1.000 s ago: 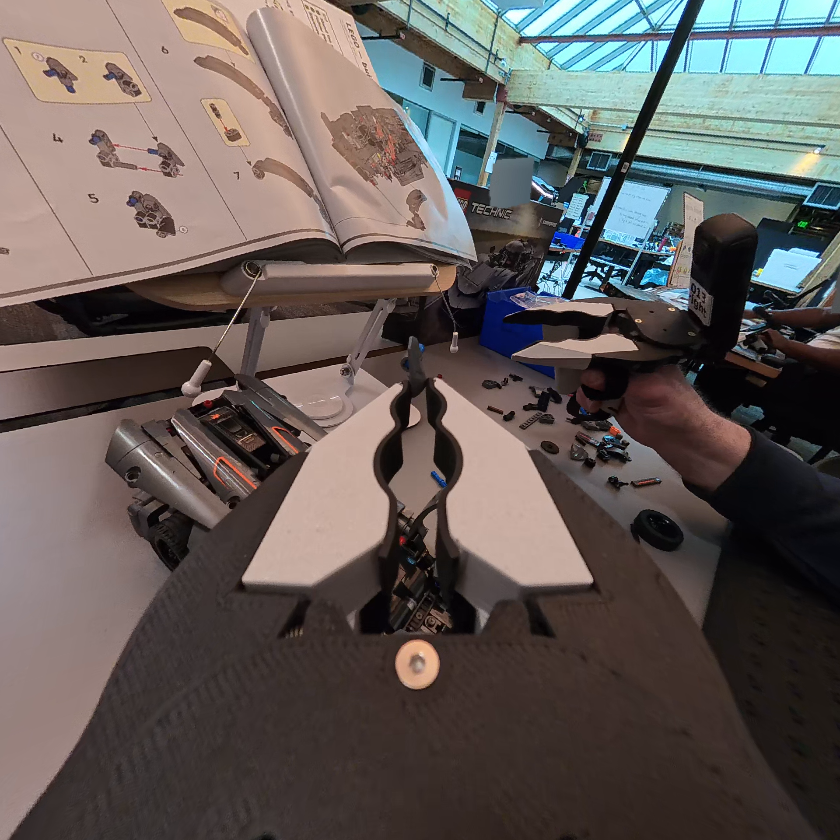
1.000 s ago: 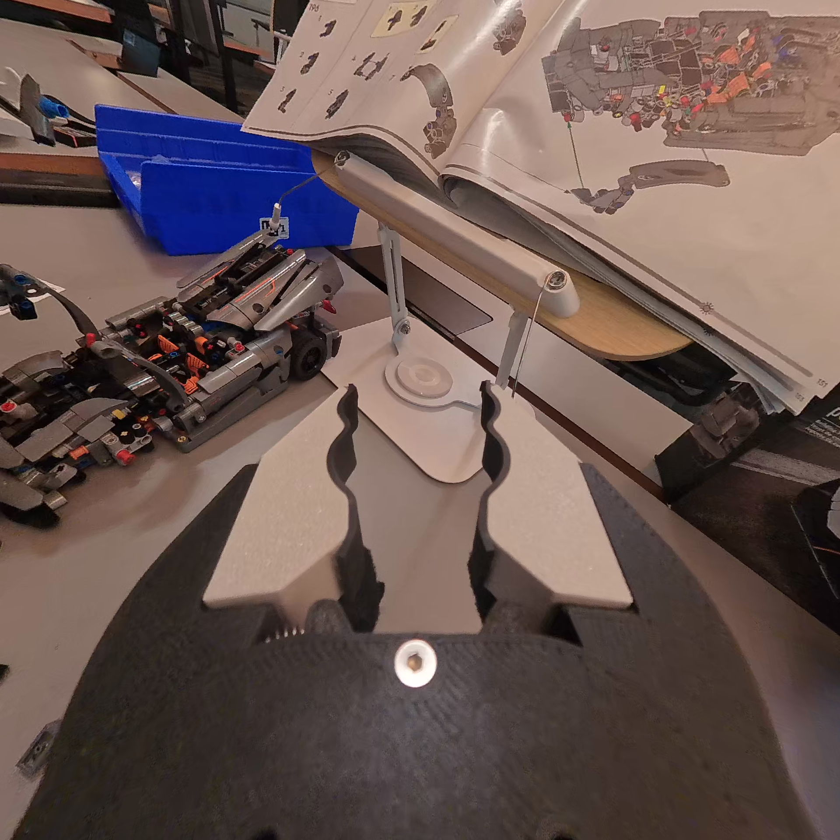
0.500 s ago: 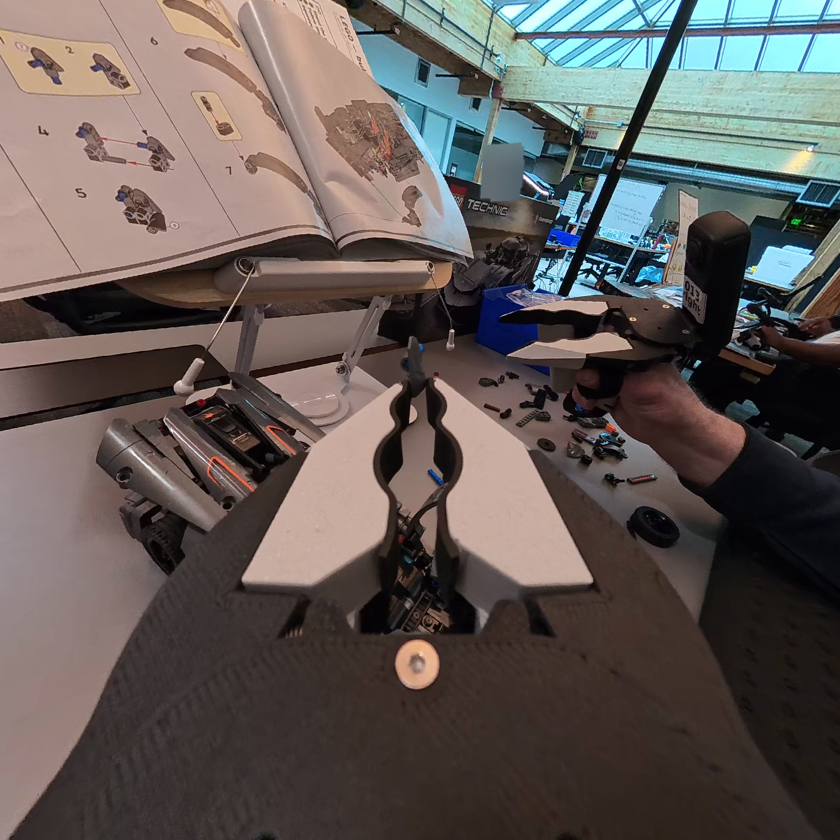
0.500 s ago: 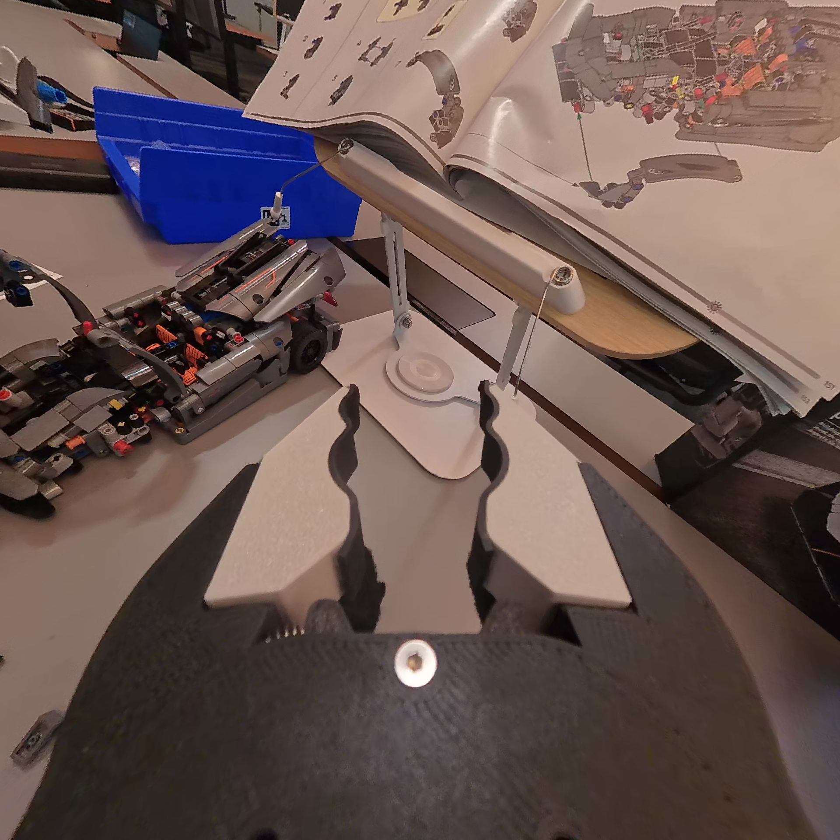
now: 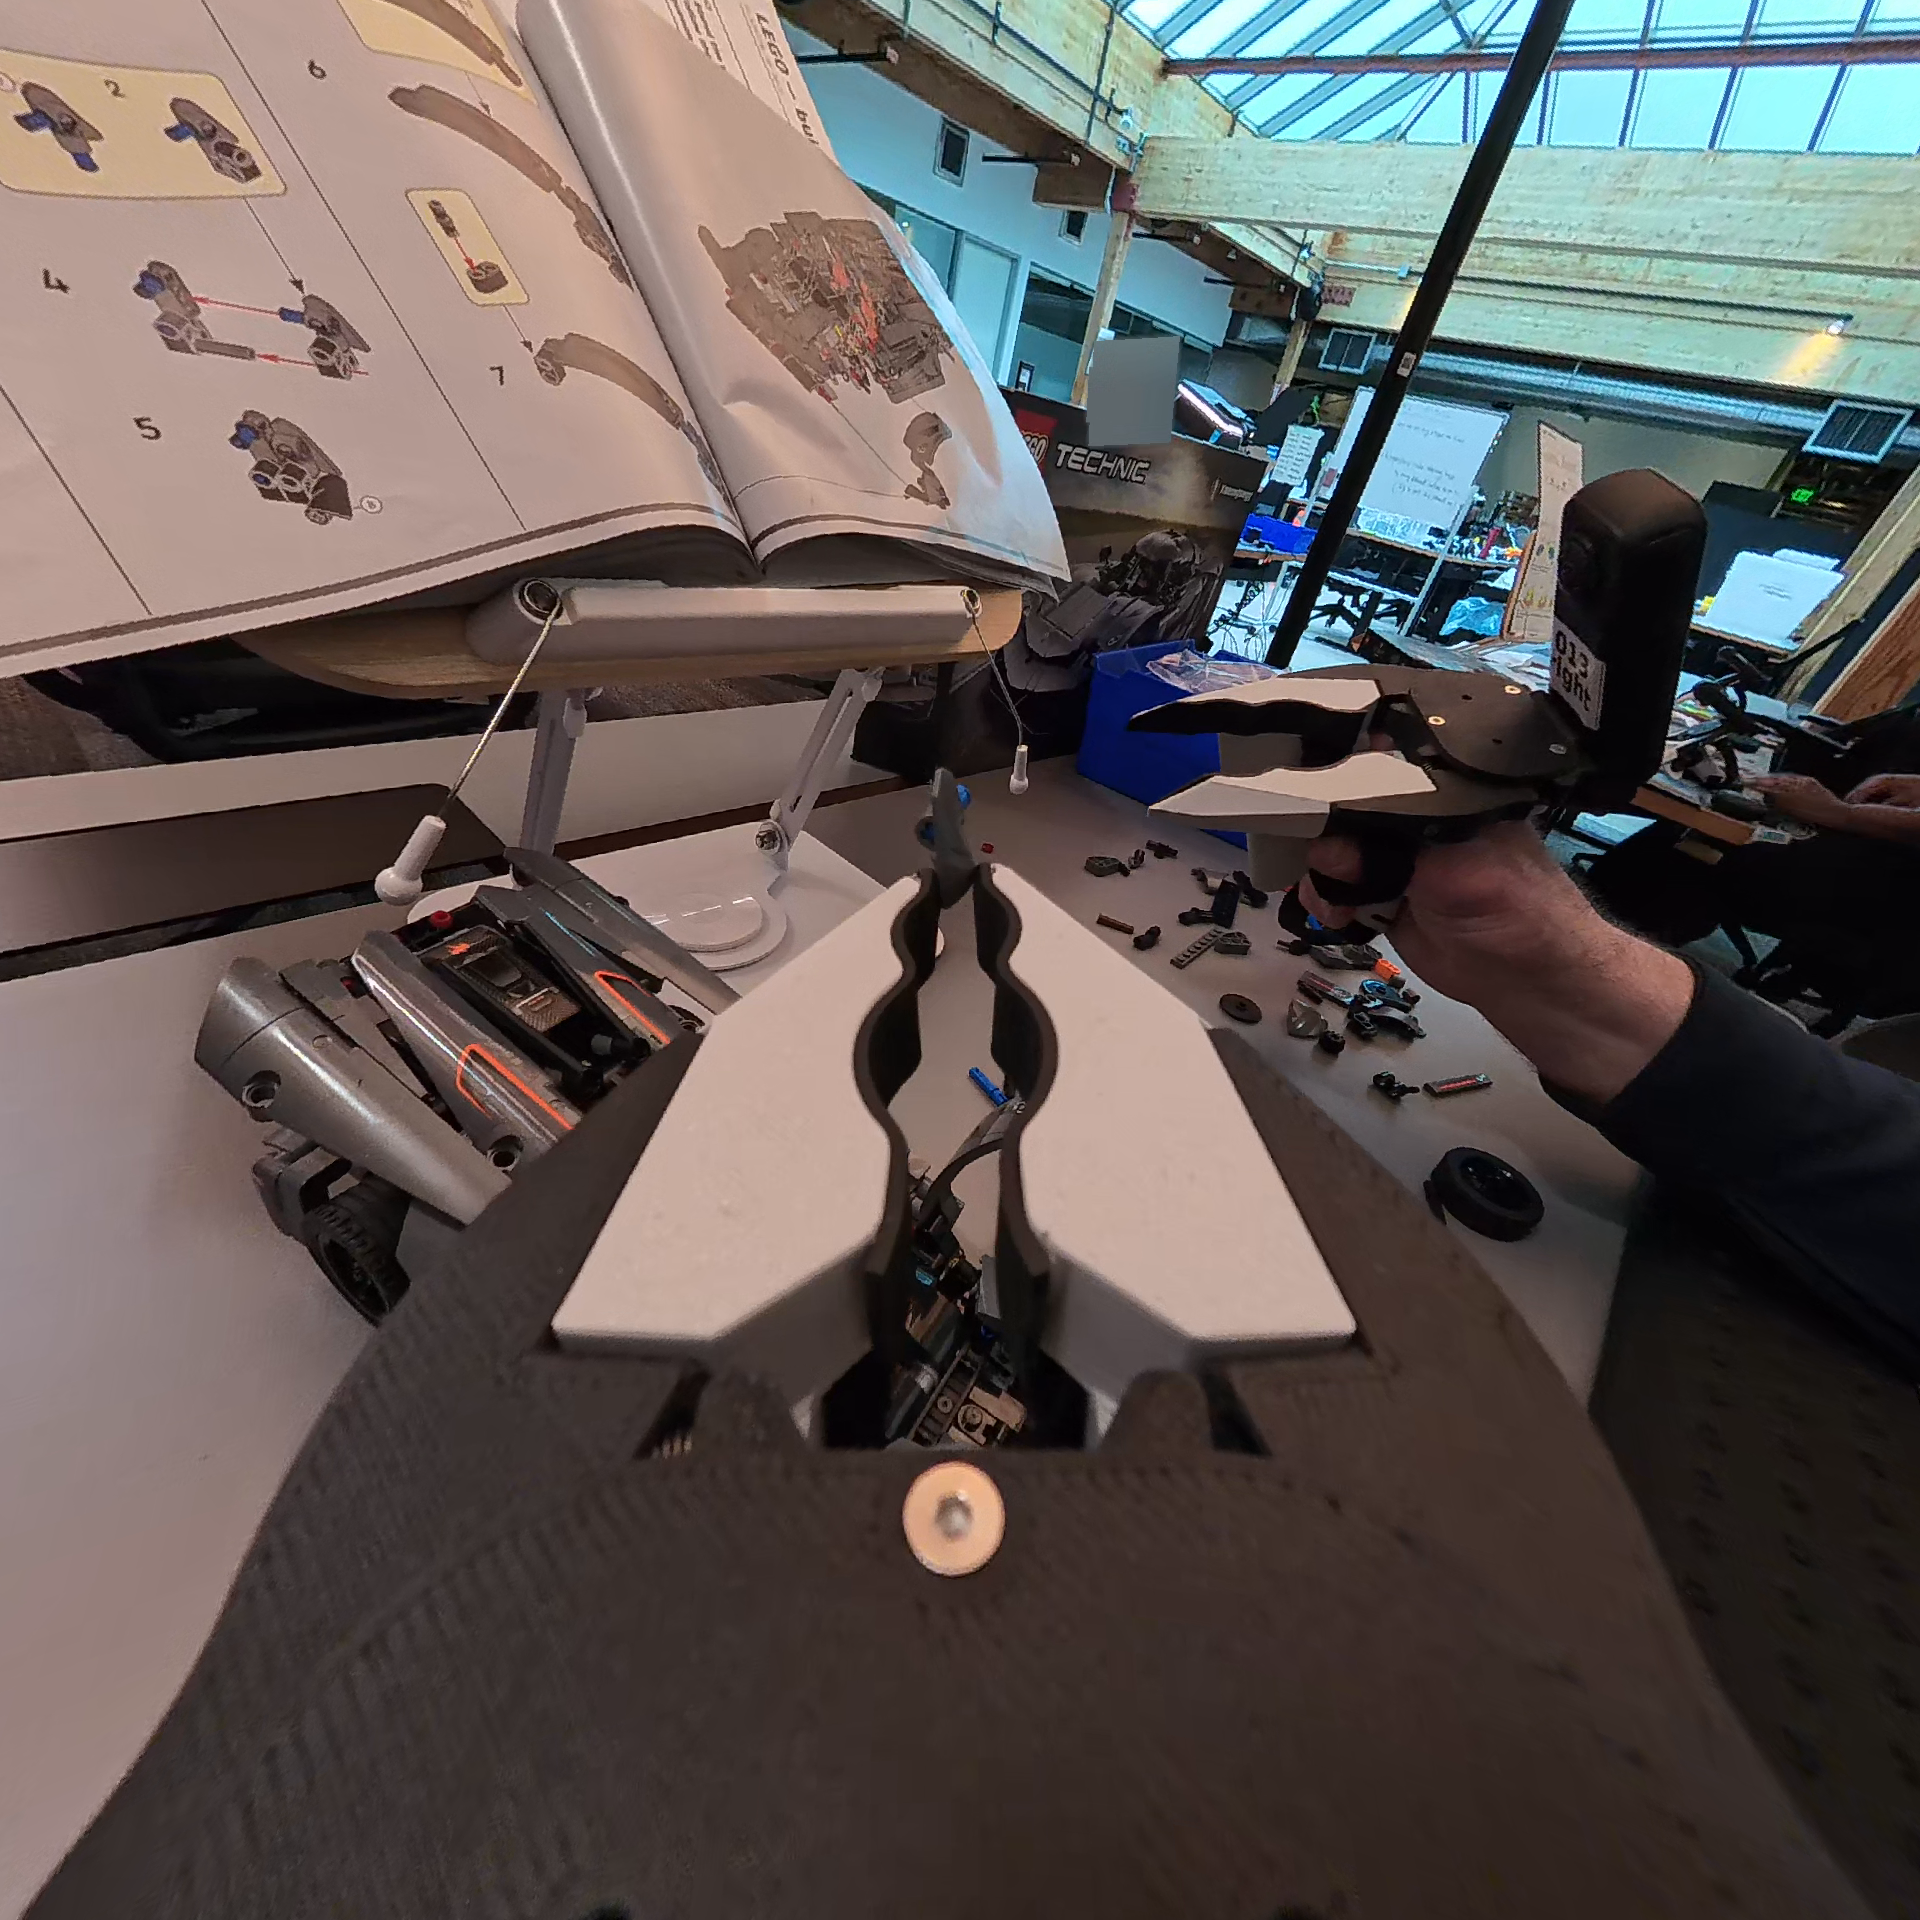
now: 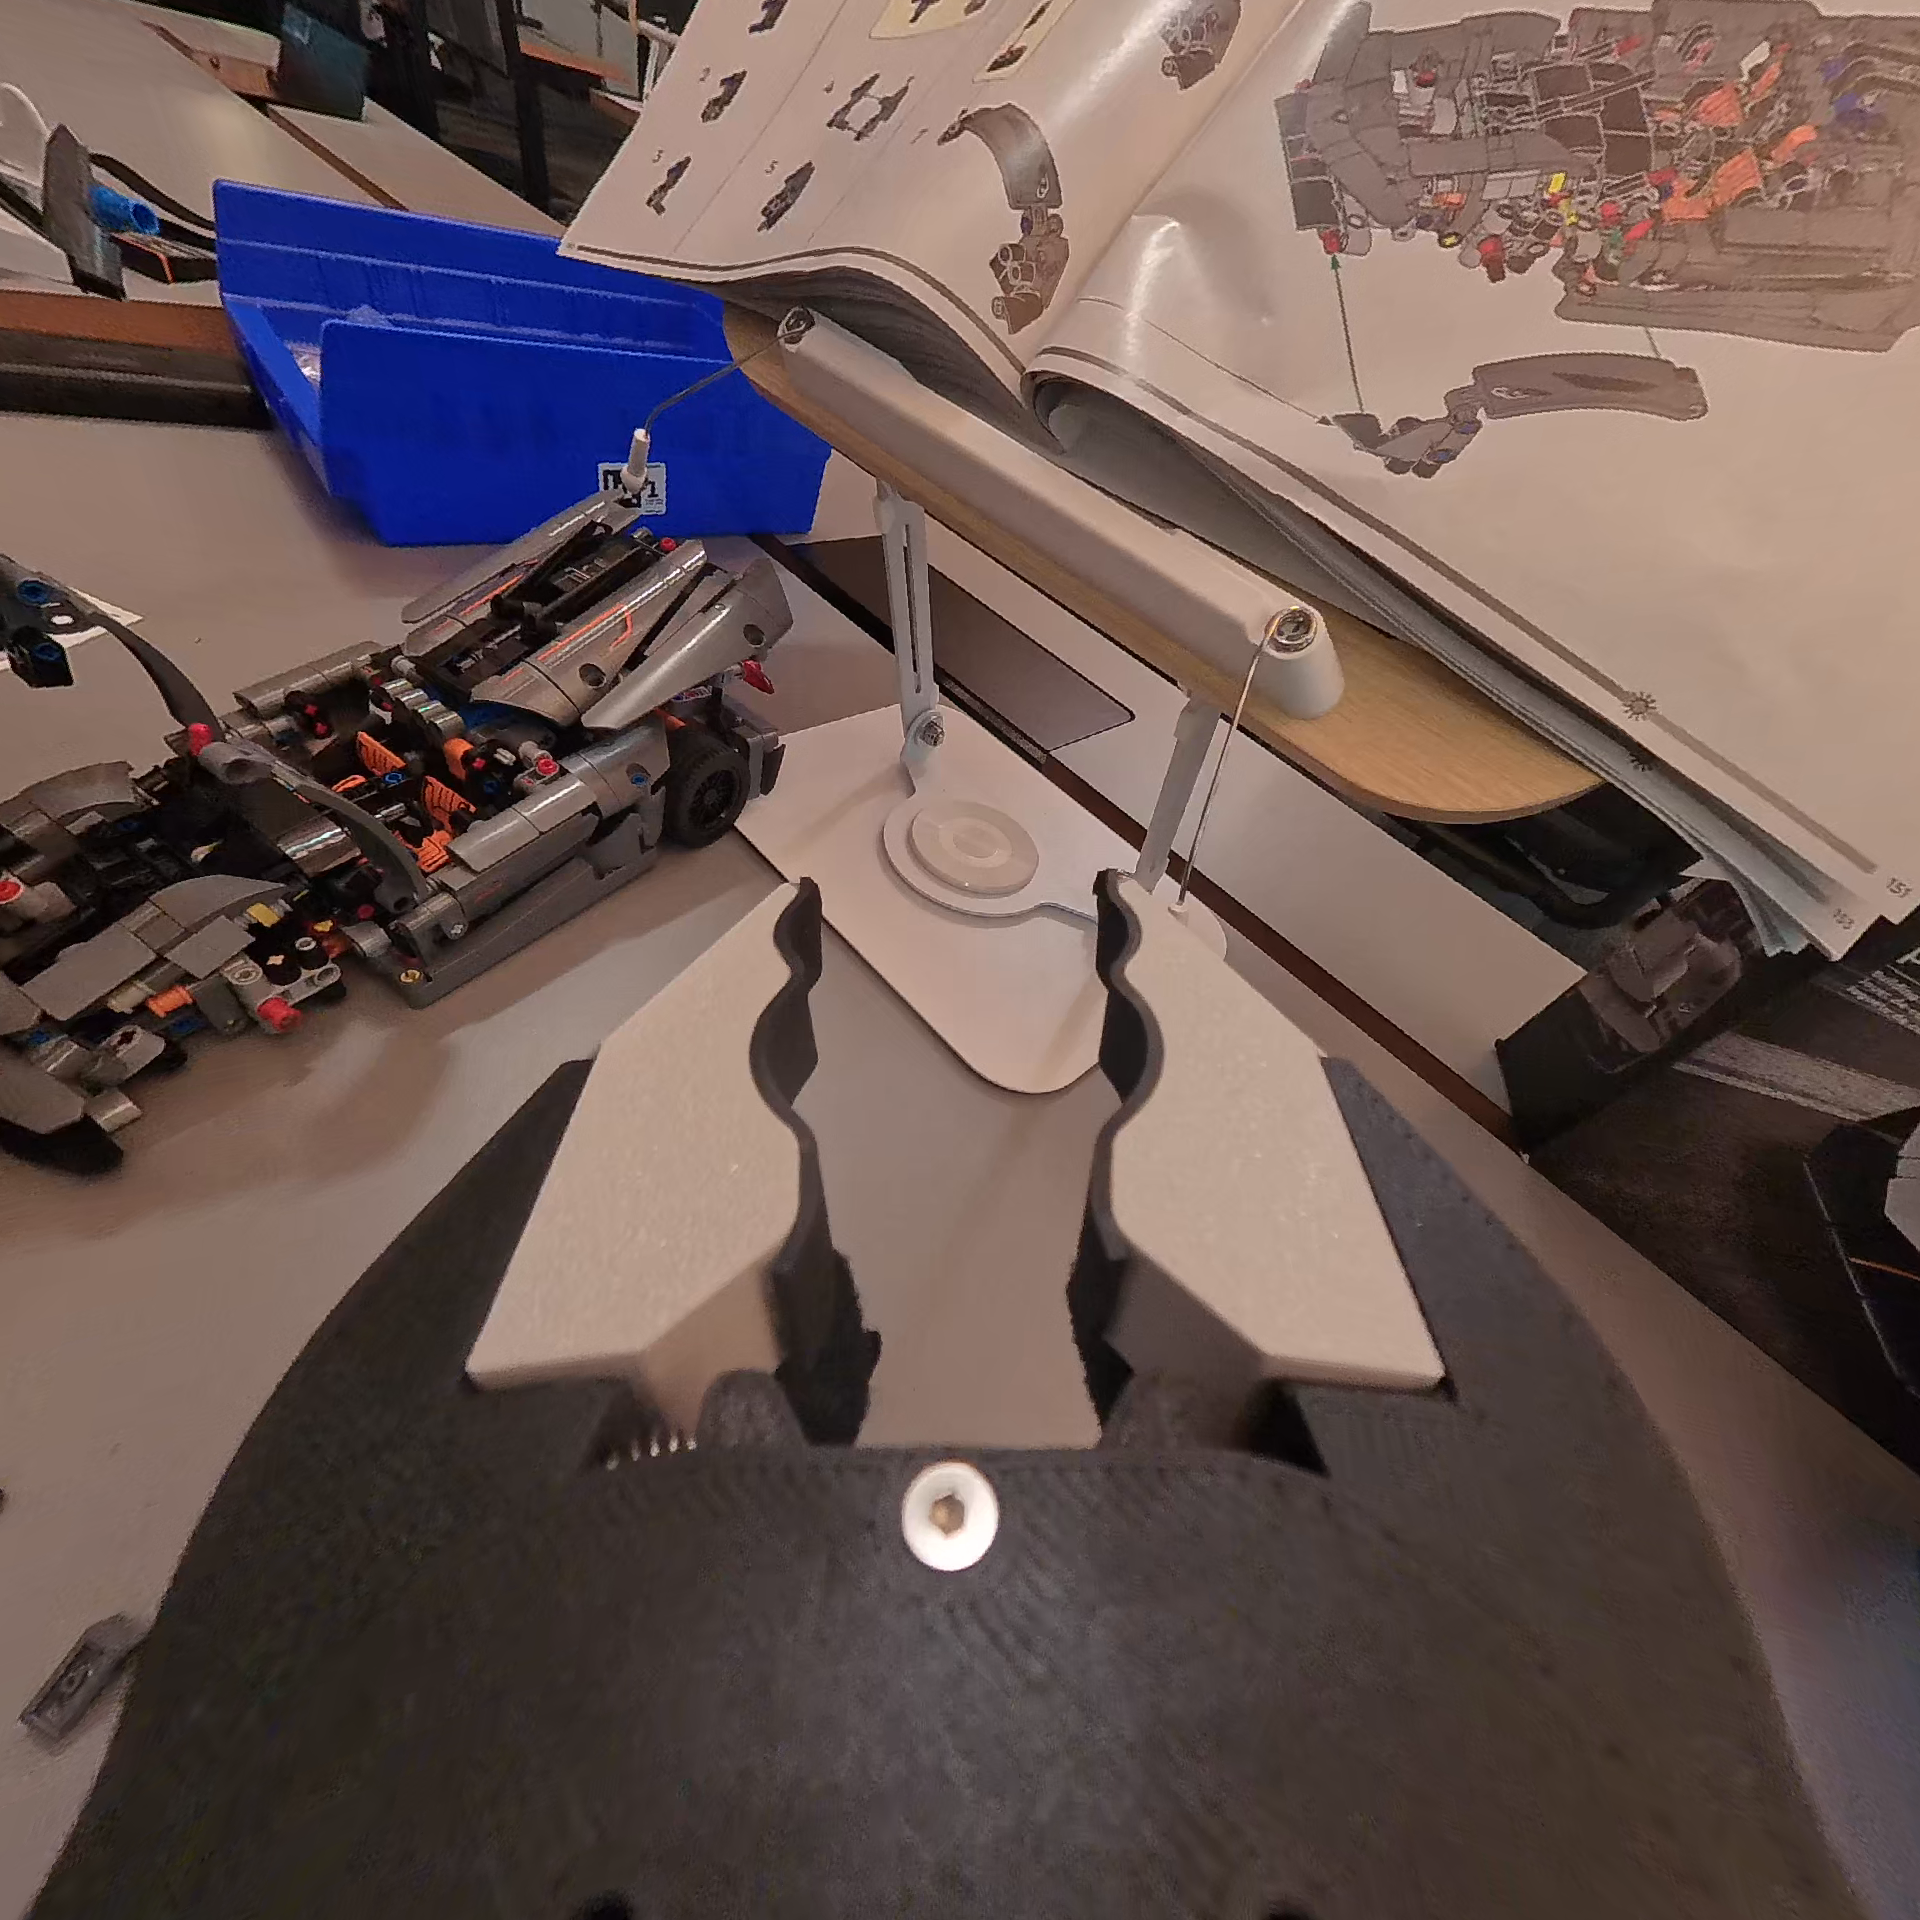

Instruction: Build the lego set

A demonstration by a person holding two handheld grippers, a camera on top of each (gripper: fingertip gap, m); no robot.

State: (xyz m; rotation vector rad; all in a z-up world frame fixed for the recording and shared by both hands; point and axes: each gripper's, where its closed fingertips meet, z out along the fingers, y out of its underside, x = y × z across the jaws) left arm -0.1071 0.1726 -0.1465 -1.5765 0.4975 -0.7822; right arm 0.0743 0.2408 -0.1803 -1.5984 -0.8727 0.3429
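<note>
My left gripper (image 5: 951, 883) is shut on a small dark grey piece with blue pins (image 5: 945, 826), which sticks up from the fingertips. It hovers over the grey, black and orange Lego car (image 5: 416, 1039); part of the car shows through the gap between the jaws. My right gripper (image 6: 951, 904) is open and empty, held in the air over the book stand's base (image 6: 966, 862). It also shows in the left wrist view (image 5: 1174, 753), held by a hand at the right. The car lies to its left in the right wrist view (image 6: 520, 748).
An open instruction book (image 5: 416, 312) rests on a stand behind the car. Loose small parts (image 5: 1299, 987) and a black wheel (image 5: 1486, 1195) lie on the table at the right. A blue bin (image 6: 499, 364) stands behind the car. A small grey plate (image 6: 73, 1683) lies near the table's front. Tip to tip, the grippers are about 20 centimeters apart.
Both grippers have drifted only slightly. The left stays shut on the piece and the right stays open.
</note>
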